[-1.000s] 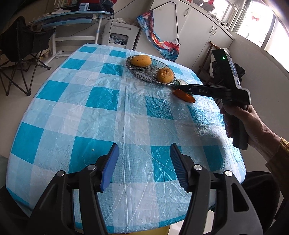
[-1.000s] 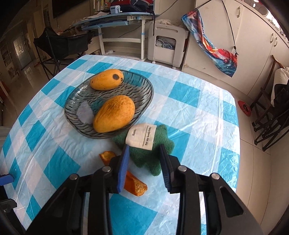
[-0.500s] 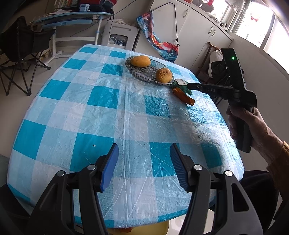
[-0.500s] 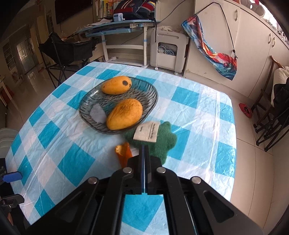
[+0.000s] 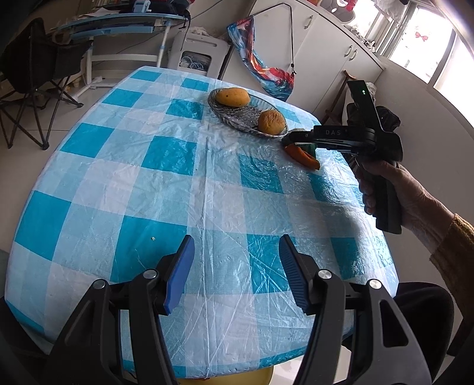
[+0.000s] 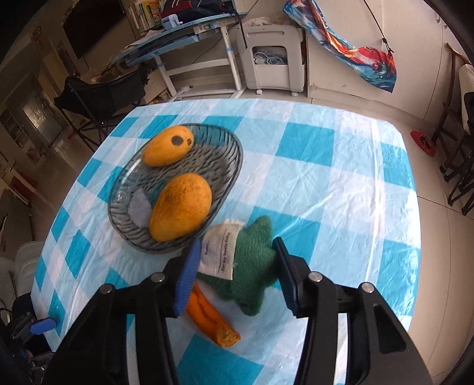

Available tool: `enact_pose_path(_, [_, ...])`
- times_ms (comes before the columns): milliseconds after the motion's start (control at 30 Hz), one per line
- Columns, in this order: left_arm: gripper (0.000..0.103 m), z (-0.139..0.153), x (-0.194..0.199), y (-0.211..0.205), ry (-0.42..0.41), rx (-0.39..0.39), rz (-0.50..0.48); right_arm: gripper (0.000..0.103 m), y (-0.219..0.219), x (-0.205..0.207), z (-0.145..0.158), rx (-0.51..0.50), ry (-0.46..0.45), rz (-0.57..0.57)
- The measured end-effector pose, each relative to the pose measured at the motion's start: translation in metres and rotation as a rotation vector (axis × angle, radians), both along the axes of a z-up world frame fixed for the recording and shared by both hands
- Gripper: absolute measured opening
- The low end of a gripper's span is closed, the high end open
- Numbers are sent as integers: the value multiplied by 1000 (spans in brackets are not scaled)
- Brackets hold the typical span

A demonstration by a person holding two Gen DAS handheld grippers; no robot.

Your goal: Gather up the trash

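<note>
An orange peel (image 6: 211,315) lies on the blue-checked tablecloth (image 6: 326,183), beside a green plush toy (image 6: 251,257) with a white label (image 6: 217,253). My right gripper (image 6: 235,244) hovers over the toy with its jaws opening. The toy shows between the blue pads, which do not press on it. In the left wrist view that right gripper (image 5: 288,138) points down at the peel (image 5: 300,154), held by a person's hand (image 5: 385,183). My left gripper (image 5: 236,240) stands open over the near part of the table, with nothing between its fingers.
A glass dish (image 6: 234,165) with two mangoes (image 6: 180,207) sits just left of the toy. A small crumb (image 5: 153,238) lies near the left gripper. Something yellow (image 5: 237,376) shows under the table's near edge. A folding chair (image 5: 29,74) and a desk (image 5: 118,26) stand beyond.
The right gripper's jaws closed fully on nothing as it drew back, and now stand apart again, closer over the green toy. The left gripper has stayed put.
</note>
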State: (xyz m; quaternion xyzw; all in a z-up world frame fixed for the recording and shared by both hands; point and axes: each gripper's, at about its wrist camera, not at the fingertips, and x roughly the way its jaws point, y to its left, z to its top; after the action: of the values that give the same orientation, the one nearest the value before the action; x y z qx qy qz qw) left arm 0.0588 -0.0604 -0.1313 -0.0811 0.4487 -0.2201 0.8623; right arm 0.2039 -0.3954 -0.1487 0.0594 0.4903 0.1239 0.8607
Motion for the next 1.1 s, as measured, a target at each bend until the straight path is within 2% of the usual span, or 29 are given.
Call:
enact_pose_path(233, [57,6,-6,-1,-16,2,-5,44,9,-61,-3,158,3,-51])
enact_pose_path(367, [57,3,-11,-3,-14,14,-6,44,19,-95,-9,321,16,-105])
enact_pose_path(433, [57,-1,-13,-4,-5,20,-11,44,31,-106,-11,379,27,-94])
enact_pose_path(533, [57,-5,-15,-7,12,26,-29,44,39,-118,-3,385,3,-98])
enact_pose_path(633, [57,-7,-14,-13,30,8,-38,44,36,-129,6,318,-19,-127])
enact_pose_path(800, [57,-6,-8,-35,54,-57,-49,44,27,-142,-5,286,9,-146])
enact_pose_path(933, [57,-13,-2,-47,95,-100,-16,45,27,-156,-2,264,-2,-155])
enact_pose_path(1100, [57,-15,9,-64,105,-90,42,45,7,-174,1,274,-31,-235])
